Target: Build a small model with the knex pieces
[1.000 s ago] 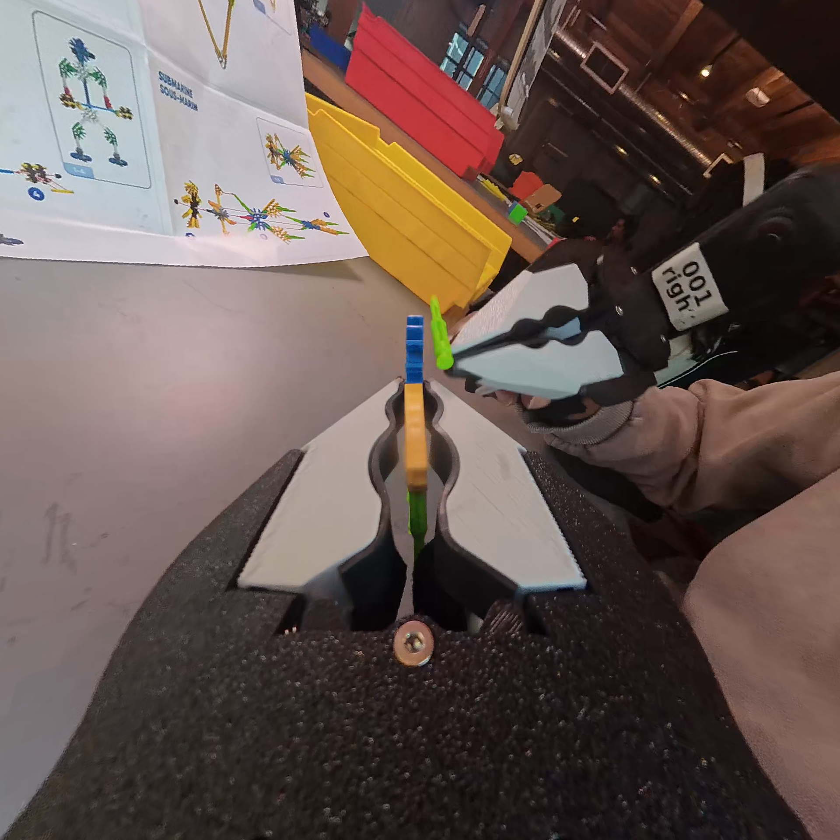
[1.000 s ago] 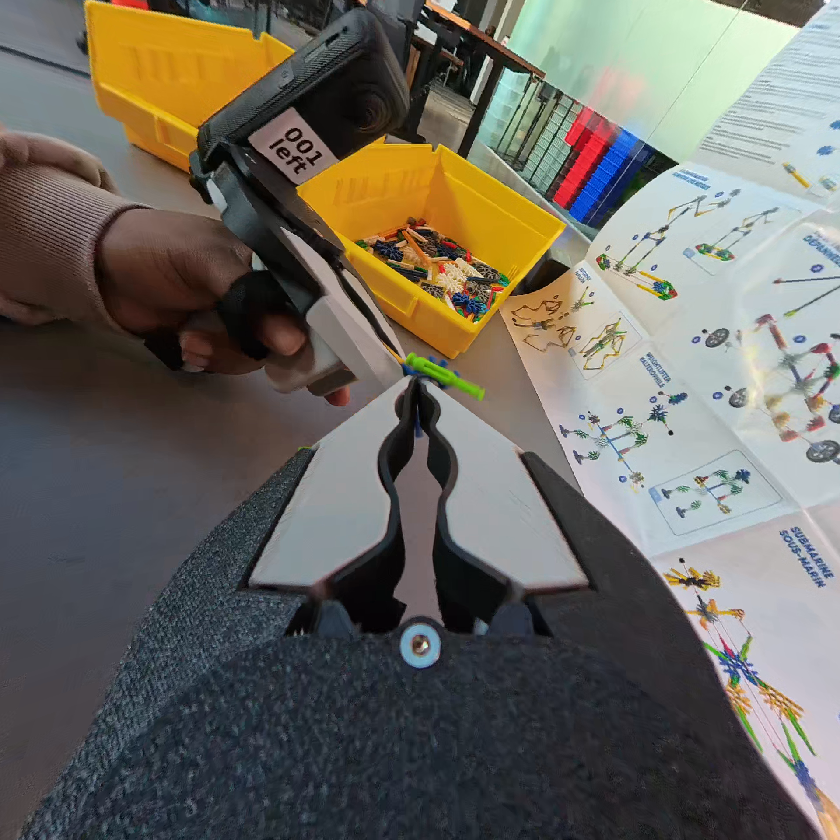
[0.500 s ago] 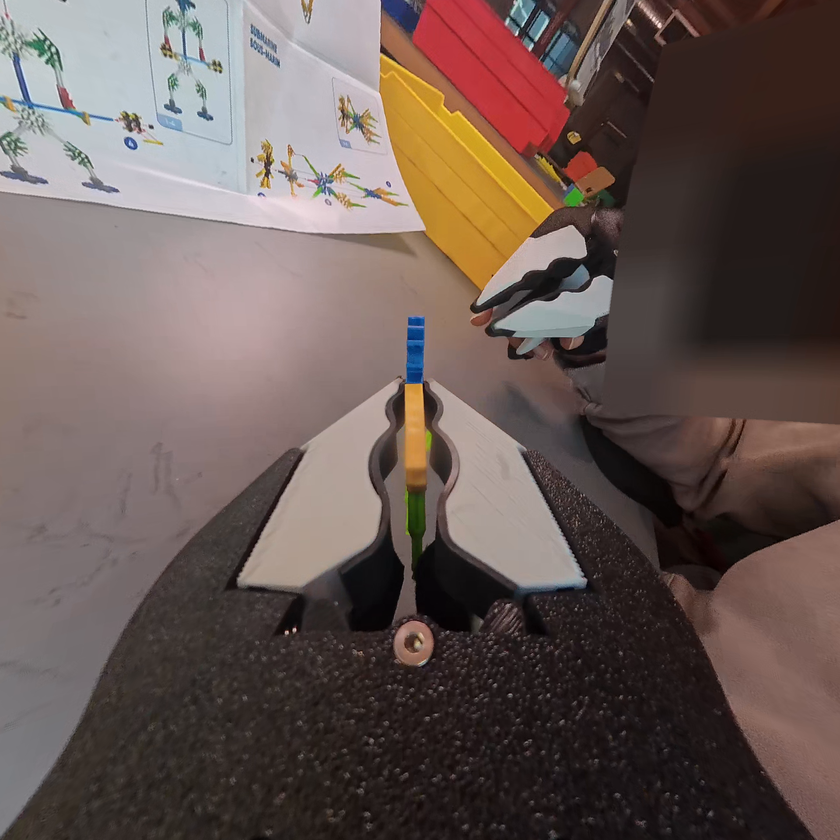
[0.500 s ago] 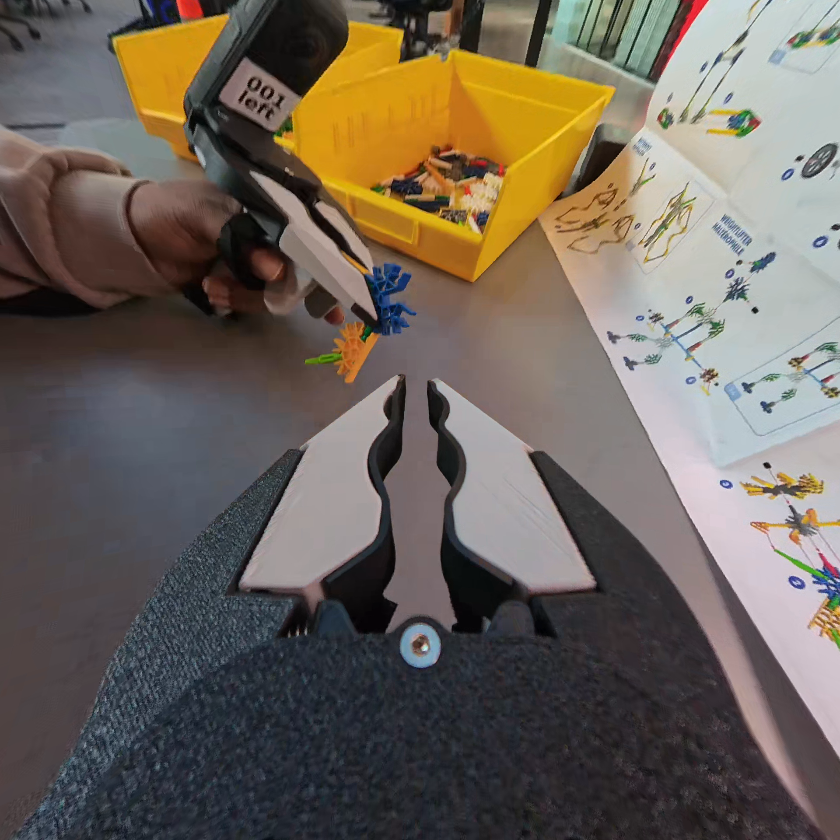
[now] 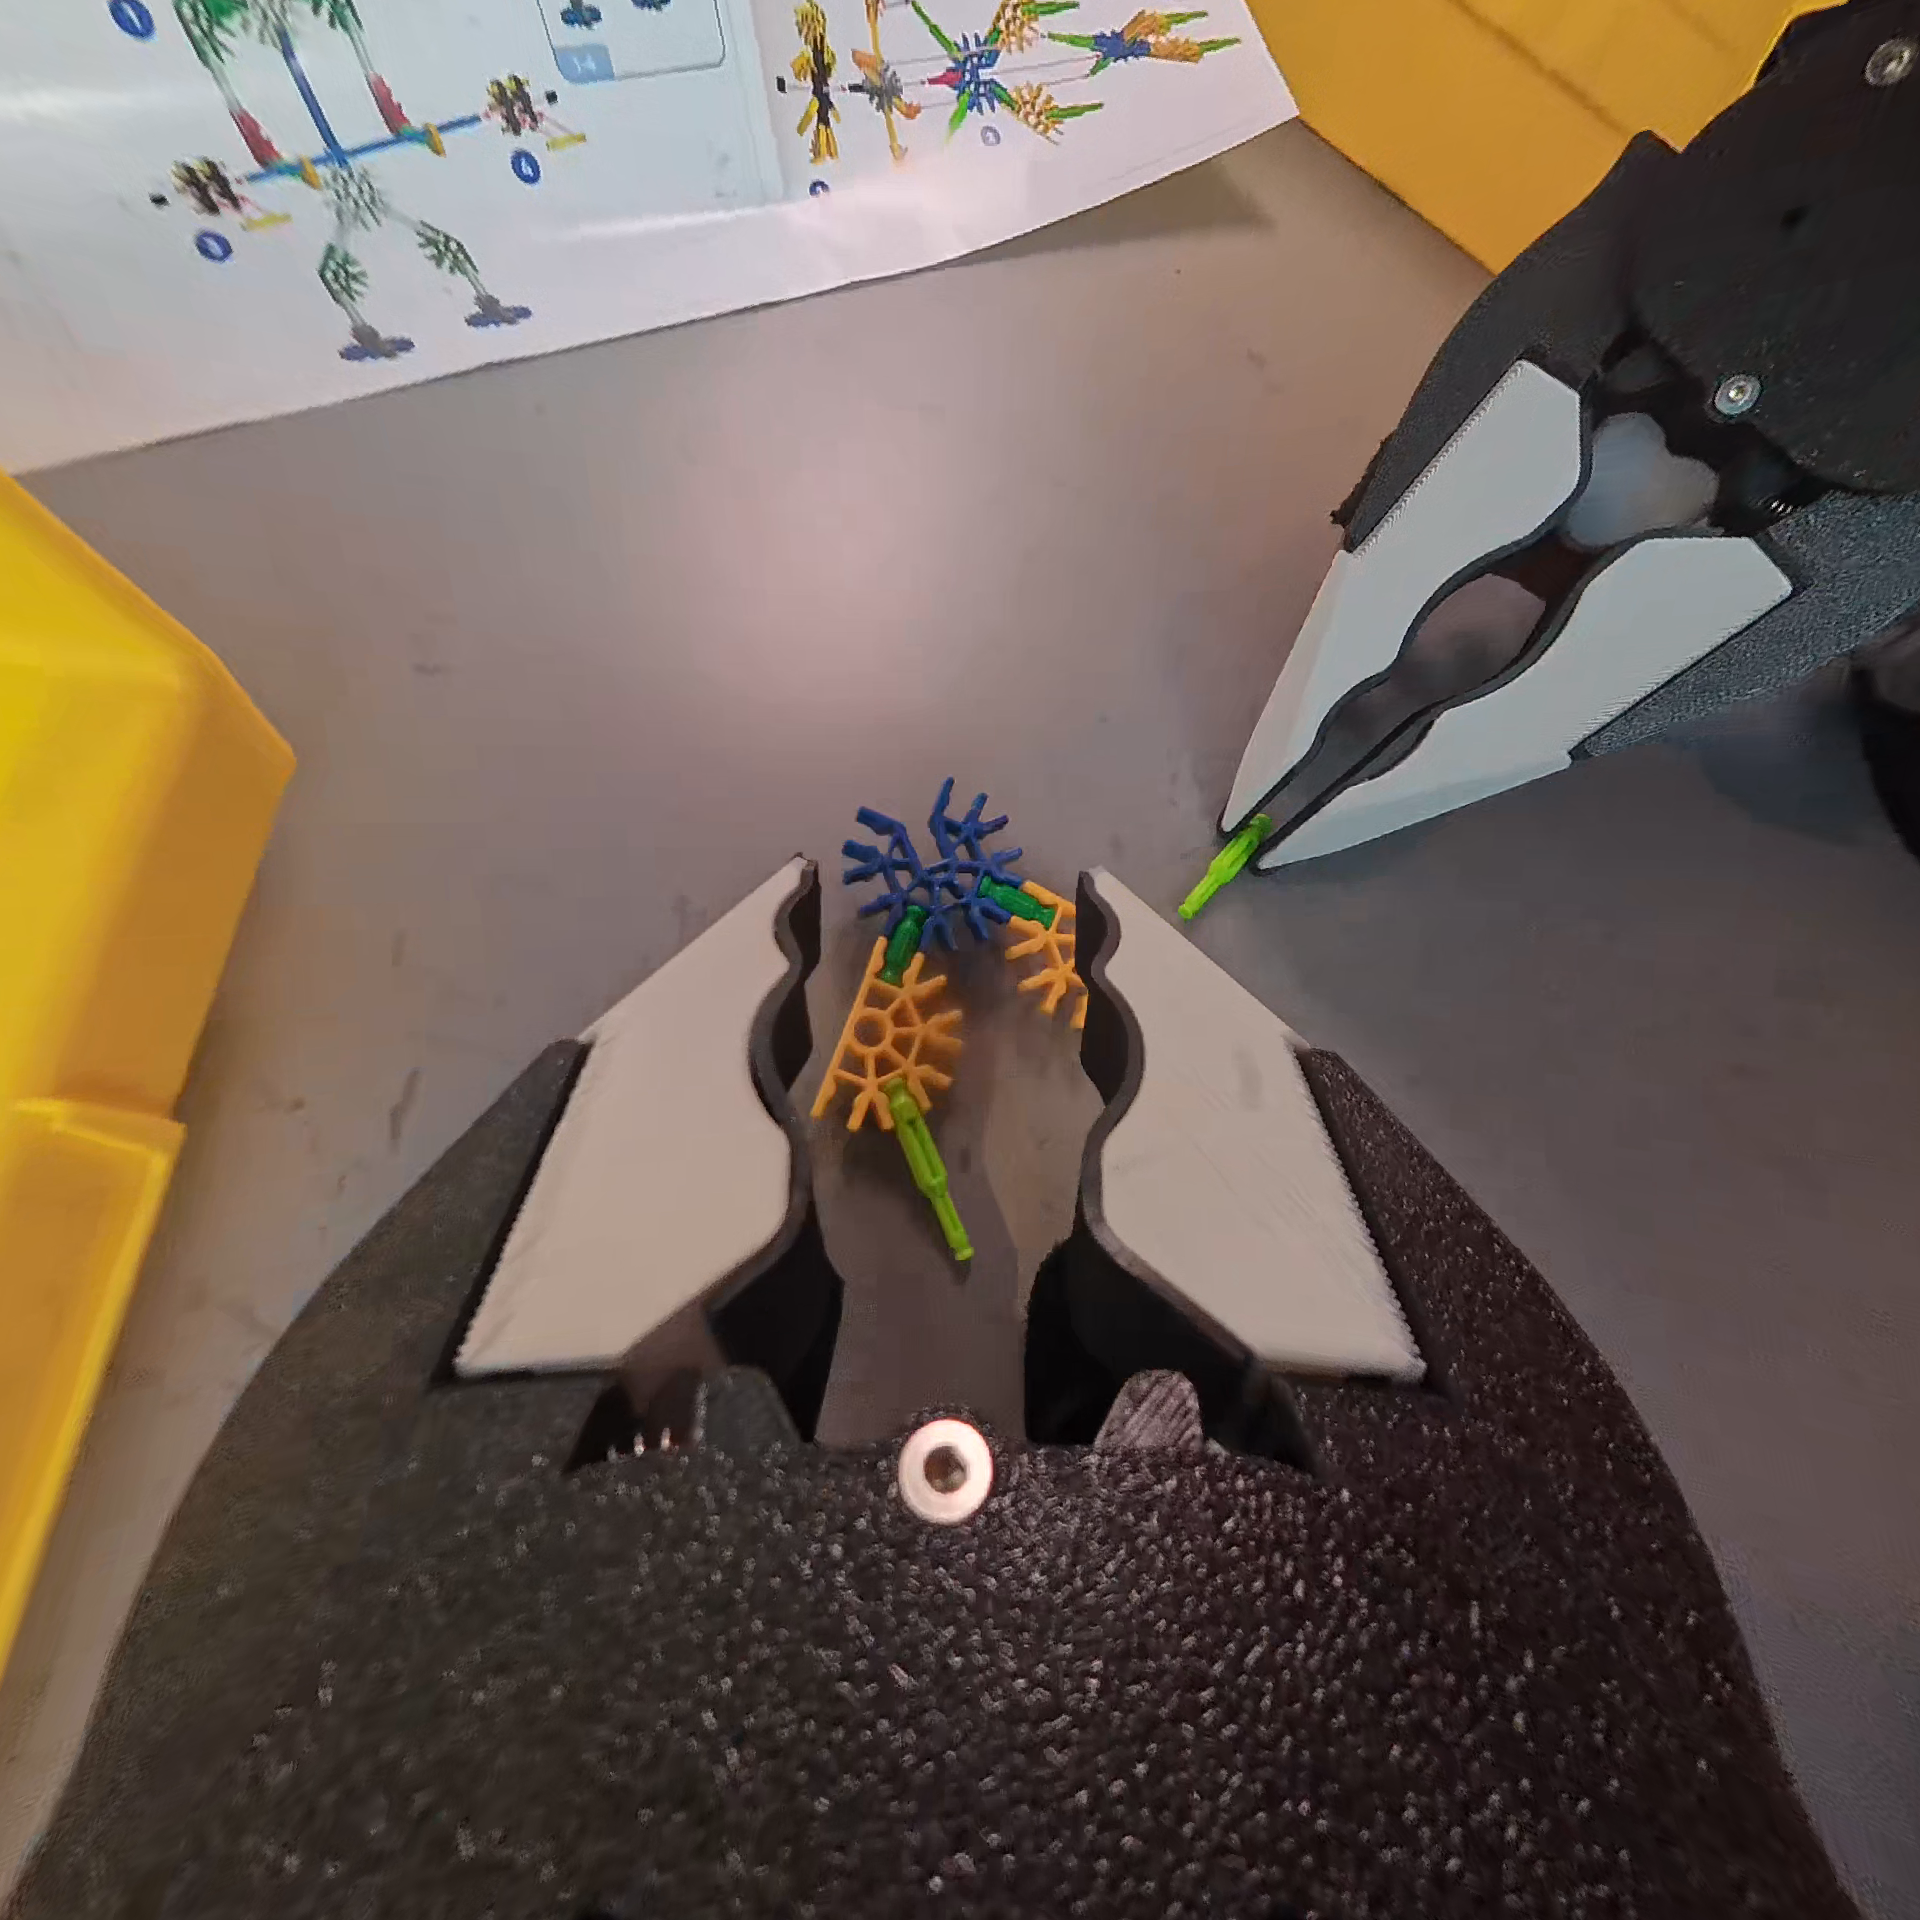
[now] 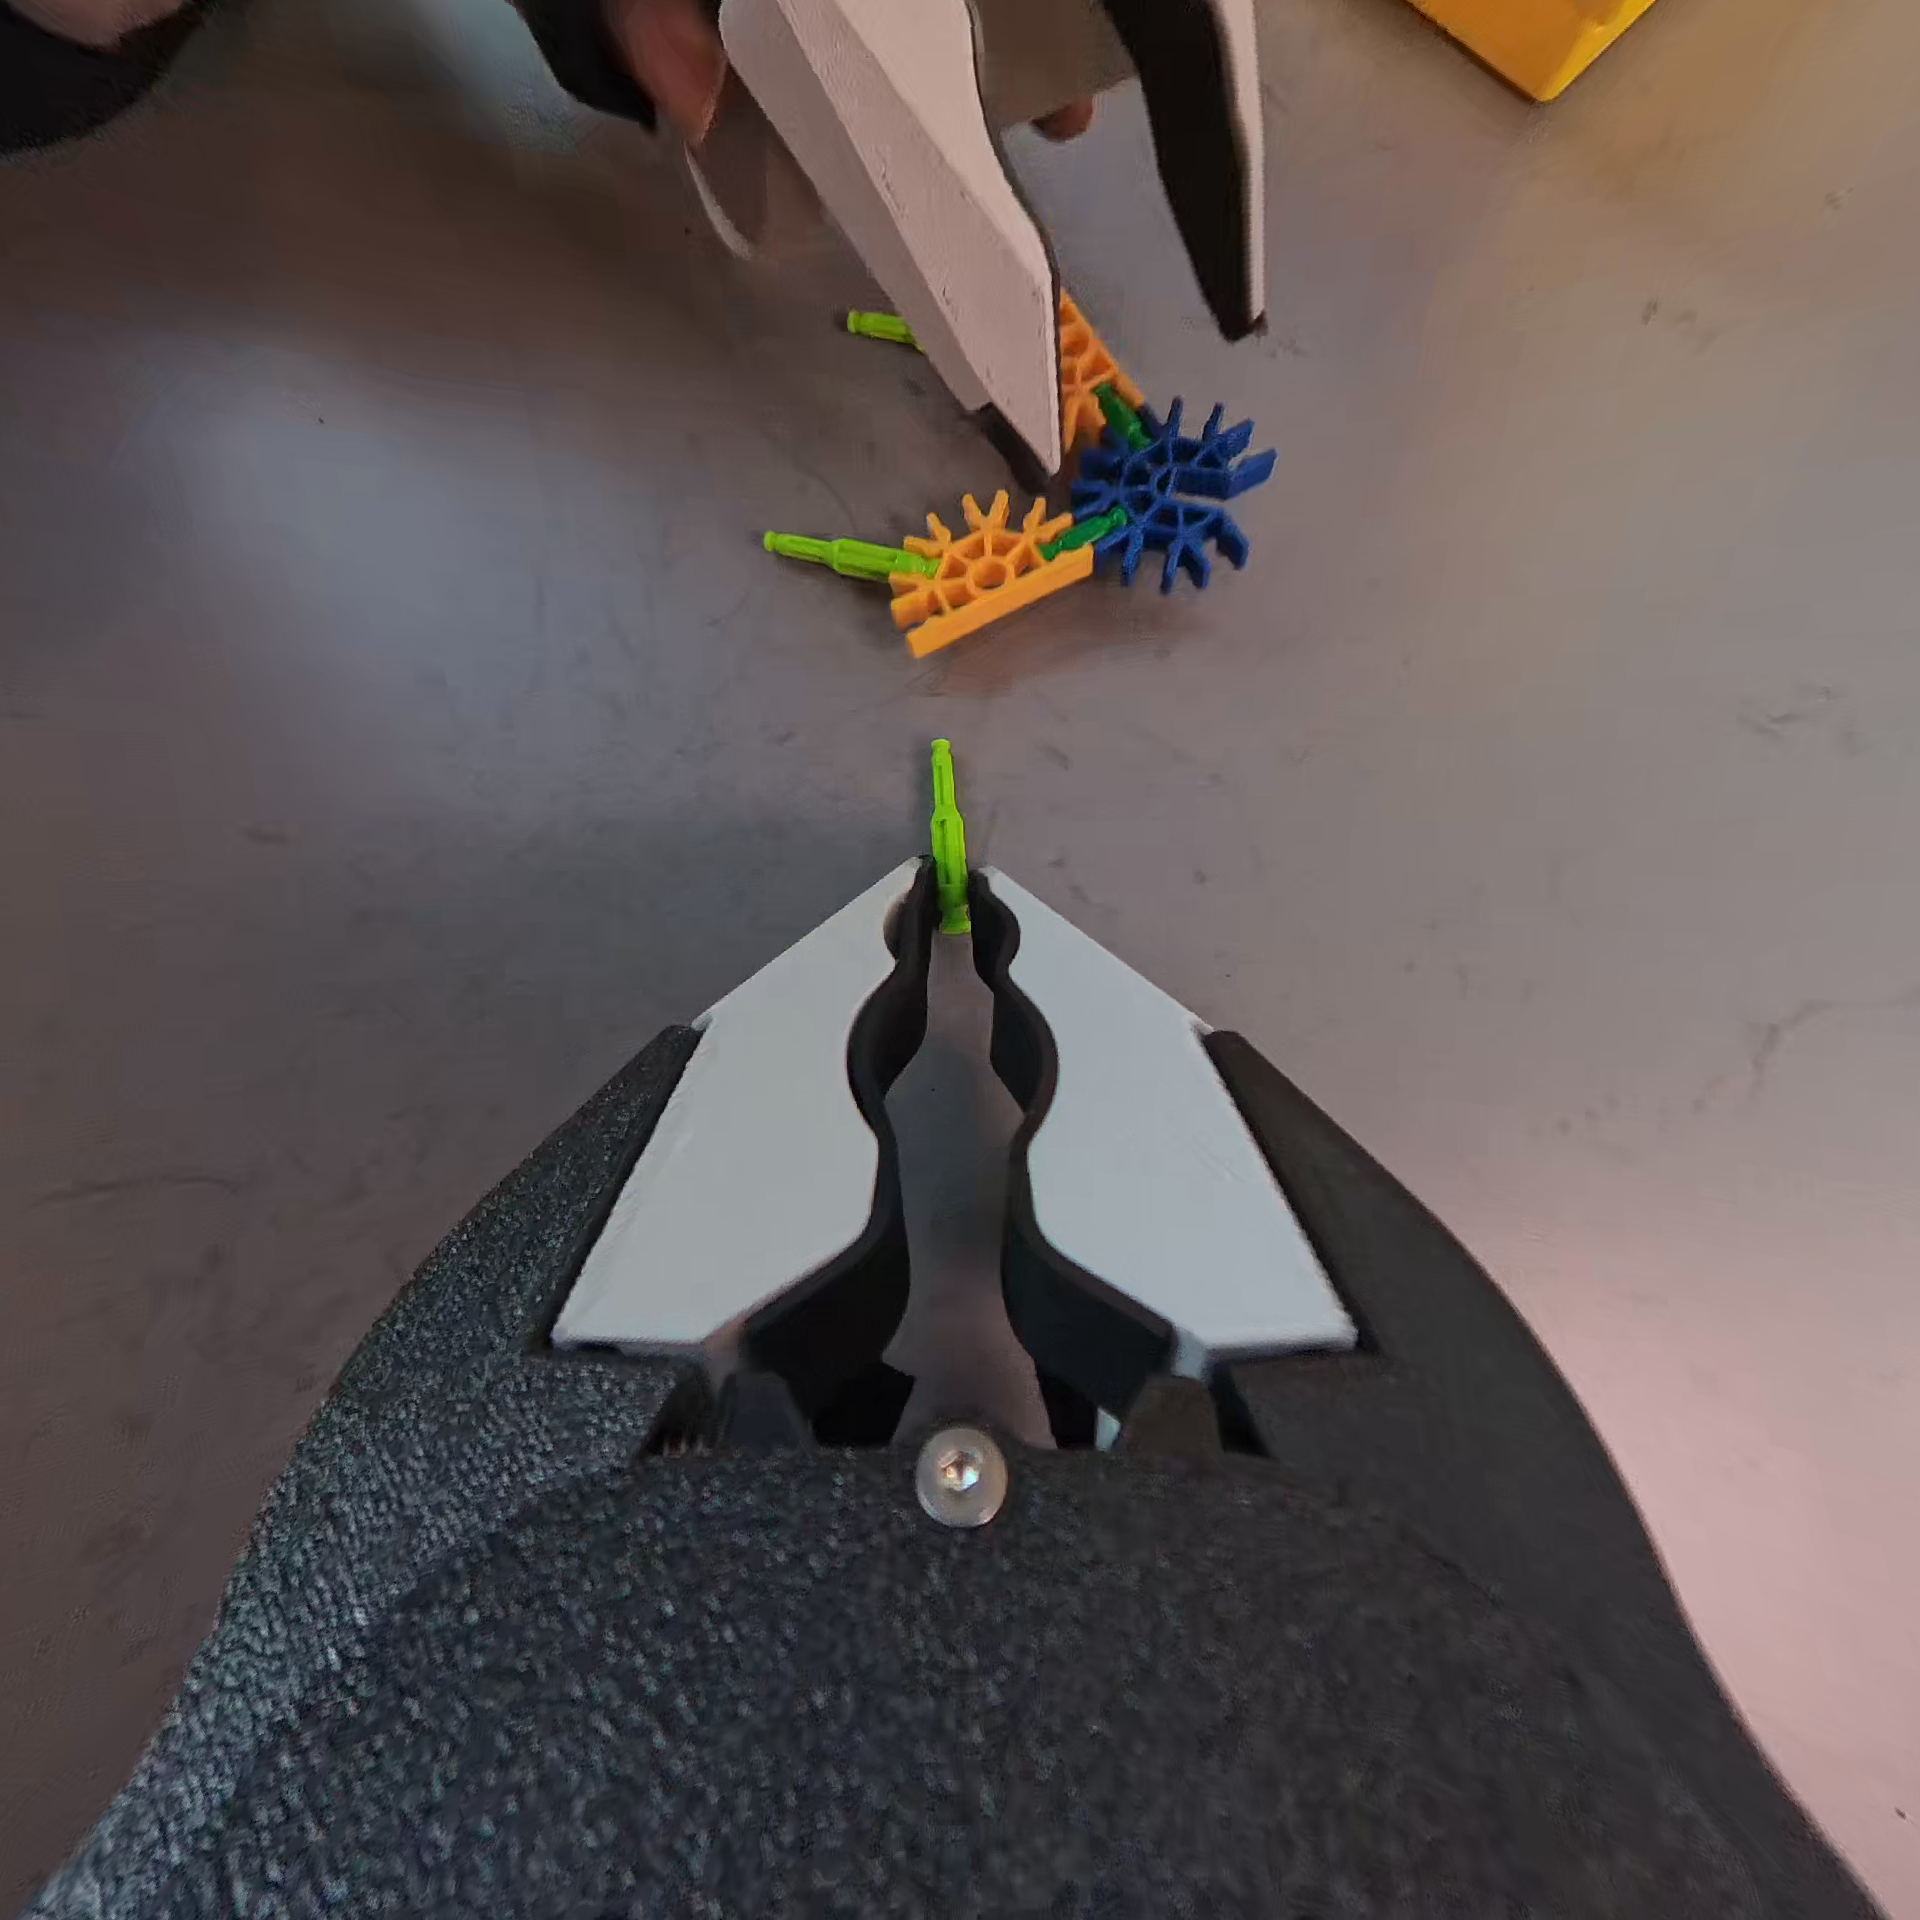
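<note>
toy assembly (image 5: 940, 966) of blue and orange connectors lies flat on the grey table (image 5: 520, 675), between the wide-spread fingers of the left gripper (image 5: 945, 894). right gripper (image 6: 948, 878) pinches a light green rod (image 6: 945, 831) at its tips, just beside.

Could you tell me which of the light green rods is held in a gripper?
The loose light green rod, pinched in the right gripper; the others are plugged into orange connectors on the table.

A small toy assembly (image 5: 925, 977) lies flat on the grey surface (image 5: 520, 644): a blue snowflake connector joined by dark green rods to two orange fan-shaped connectors, one bearing a lime rod. A separate lime rod (image 6: 945, 831) sits pinched, pointing toward it, just apart.
</note>
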`<action>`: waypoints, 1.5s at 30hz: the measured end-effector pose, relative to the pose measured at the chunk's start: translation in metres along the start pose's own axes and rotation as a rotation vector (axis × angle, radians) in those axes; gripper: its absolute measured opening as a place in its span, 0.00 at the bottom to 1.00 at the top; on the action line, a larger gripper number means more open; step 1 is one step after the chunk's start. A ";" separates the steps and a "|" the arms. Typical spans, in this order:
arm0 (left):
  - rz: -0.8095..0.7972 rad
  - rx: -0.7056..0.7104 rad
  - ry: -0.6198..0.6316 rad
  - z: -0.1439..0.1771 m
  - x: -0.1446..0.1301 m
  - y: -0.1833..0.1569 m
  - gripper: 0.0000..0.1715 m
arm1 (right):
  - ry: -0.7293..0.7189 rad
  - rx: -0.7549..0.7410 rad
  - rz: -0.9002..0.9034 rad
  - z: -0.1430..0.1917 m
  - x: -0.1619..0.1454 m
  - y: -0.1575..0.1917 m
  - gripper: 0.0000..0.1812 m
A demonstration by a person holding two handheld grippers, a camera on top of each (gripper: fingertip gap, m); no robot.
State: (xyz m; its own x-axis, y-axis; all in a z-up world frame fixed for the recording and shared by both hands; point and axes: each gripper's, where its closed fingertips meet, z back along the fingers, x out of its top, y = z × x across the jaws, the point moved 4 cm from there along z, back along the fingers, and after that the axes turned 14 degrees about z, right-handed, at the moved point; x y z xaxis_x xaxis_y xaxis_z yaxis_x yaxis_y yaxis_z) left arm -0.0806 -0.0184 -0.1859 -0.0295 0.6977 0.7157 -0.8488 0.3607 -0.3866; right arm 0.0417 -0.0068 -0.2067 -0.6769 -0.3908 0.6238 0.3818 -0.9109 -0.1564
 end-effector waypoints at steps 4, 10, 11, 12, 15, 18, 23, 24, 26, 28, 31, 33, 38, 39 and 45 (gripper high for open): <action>-0.135 -0.159 -0.010 0.014 0.001 -0.024 0.24 | -0.038 -0.073 0.115 0.006 0.007 0.002 0.02; -0.198 -0.385 0.030 0.015 -0.009 -0.063 0.08 | -0.245 -0.180 0.273 0.028 0.047 0.012 0.02; -0.211 -0.395 0.037 0.015 -0.011 -0.065 0.03 | -0.247 -0.183 0.273 0.028 0.048 0.014 0.02; -0.219 -0.396 0.039 0.016 -0.011 -0.066 0.03 | -0.251 -0.189 0.284 0.029 0.049 0.015 0.02; -0.250 -0.385 0.020 0.019 -0.009 -0.068 0.02 | -0.282 -0.193 0.274 0.031 0.050 0.015 0.02; -0.275 -0.319 -0.034 0.022 -0.001 -0.063 0.02 | -0.299 -0.235 0.222 0.035 0.050 0.008 0.03; -0.219 0.261 -0.239 0.052 0.034 0.025 0.02 | -0.241 -0.261 0.112 0.035 0.032 -0.006 0.18; -0.186 0.379 -0.275 0.064 0.038 0.046 0.02 | -0.232 -0.257 0.097 0.033 0.029 -0.006 0.18; -0.116 0.557 -0.302 0.083 0.040 0.081 0.03 | -0.202 -0.252 0.093 0.029 0.025 -0.006 0.19; -0.070 0.601 -0.310 0.091 0.038 0.096 0.14 | -0.185 -0.248 0.098 0.026 0.023 -0.005 0.19; -0.077 0.525 -0.310 0.086 0.039 0.088 0.15 | -0.173 -0.246 0.097 0.023 0.022 -0.005 0.19; -0.124 0.372 -0.253 0.070 0.034 0.067 0.15 | -0.169 -0.246 0.091 0.023 0.020 -0.005 0.19; -0.099 0.017 0.031 0.029 -0.002 0.026 0.17 | -0.166 -0.247 0.076 0.022 0.017 -0.006 0.19; -0.105 0.023 0.075 0.024 -0.008 0.026 0.17 | -0.163 -0.247 0.076 0.022 0.016 -0.006 0.19; -0.076 -0.019 0.160 0.007 -0.025 0.019 0.17 | -0.166 -0.242 0.078 0.020 0.017 -0.004 0.19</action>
State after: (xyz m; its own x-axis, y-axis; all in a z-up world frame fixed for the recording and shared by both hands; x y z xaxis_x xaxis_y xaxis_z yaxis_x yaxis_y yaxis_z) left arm -0.1001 -0.0333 -0.2071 0.1203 0.7571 0.6421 -0.8350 0.4270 -0.3470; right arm 0.0416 -0.0068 -0.1801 -0.5319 -0.4518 0.7162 0.2540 -0.8920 -0.3741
